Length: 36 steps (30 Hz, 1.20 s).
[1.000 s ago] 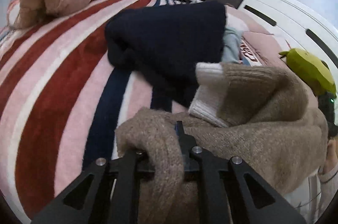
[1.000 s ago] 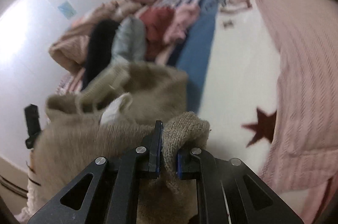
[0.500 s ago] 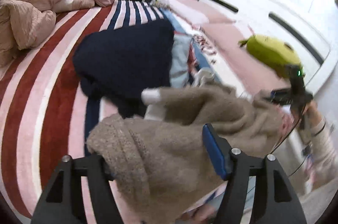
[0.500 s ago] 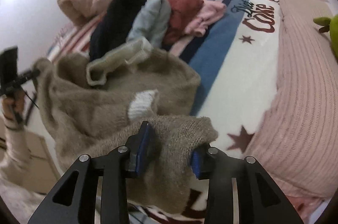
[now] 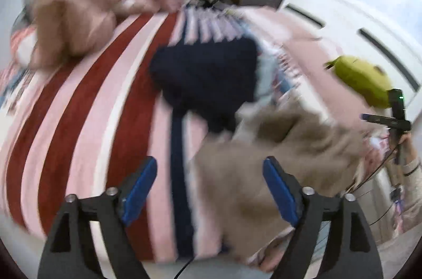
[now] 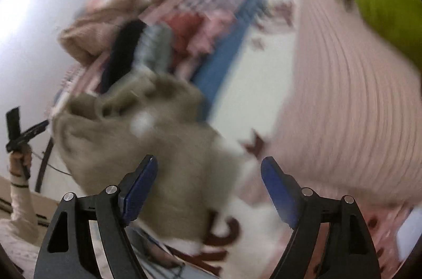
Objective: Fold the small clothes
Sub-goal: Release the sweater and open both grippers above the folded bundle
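A beige knit sweater (image 5: pixel 277 147) with white cuffs lies crumpled on the near edge of the bed; it also shows in the right wrist view (image 6: pixel 147 147). My left gripper (image 5: pixel 211 189) is open and empty, its right pad beside the sweater's left part. My right gripper (image 6: pixel 208 186) is open and empty, just above the sweater's right end. A folded dark navy garment (image 5: pixel 208 78) lies beyond the sweater, with grey (image 6: pixel 155 44), red (image 6: pixel 184 28) and pink (image 6: pixel 213 23) folded pieces lined up beside it. Both views are motion-blurred.
The bed has a red, pink and navy striped blanket (image 5: pixel 87 105). A heap of tan bedding (image 5: pixel 71 20) lies at the far left. A pink ribbed pillow (image 6: pixel 350 105) and a green plush toy (image 5: pixel 361 81) sit on the right. Cluttered shelves stand behind.
Both grippers have opened wide and let go of the beige sweater, which now lies on the bed edge. Both have pulled back and are moving, blurring the views.
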{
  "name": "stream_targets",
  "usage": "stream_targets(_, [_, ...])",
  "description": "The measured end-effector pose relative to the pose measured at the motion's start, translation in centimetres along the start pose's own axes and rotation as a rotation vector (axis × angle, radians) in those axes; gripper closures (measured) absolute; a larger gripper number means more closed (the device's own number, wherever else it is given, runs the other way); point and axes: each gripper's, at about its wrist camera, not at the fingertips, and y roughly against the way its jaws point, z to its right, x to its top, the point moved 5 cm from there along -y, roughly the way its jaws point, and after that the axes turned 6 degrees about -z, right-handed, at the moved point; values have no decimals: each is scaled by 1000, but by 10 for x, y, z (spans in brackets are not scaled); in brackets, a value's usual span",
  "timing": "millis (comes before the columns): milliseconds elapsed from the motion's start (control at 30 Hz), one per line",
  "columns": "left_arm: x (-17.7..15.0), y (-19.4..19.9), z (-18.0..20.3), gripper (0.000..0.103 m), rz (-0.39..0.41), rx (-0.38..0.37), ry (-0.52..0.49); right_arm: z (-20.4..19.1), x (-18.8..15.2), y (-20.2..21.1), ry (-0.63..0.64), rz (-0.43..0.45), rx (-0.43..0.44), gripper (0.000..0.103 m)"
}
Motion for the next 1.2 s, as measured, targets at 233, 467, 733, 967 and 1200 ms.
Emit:
stream_targets(233, [81, -108, 109, 21, -87, -112, -224, -87, 51, -47, 160, 50, 63, 92])
stream_targets(467, [42, -204, 119, 49, -362, 8, -324, -100, 18, -115, 170, -83, 127, 92])
stream_targets(733, [68, -215, 67, 52, -280, 272, -295, -91, 6, -118, 171, -89, 125, 91])
stream_targets(967, [73, -189, 58, 48, -237, 220, -241, -76, -1, -95, 138, -59, 100, 78])
stream_targets(1200, [28, -78, 53, 18, -69, 168, -210, -44, -29, -40, 93, -11, 46, 31])
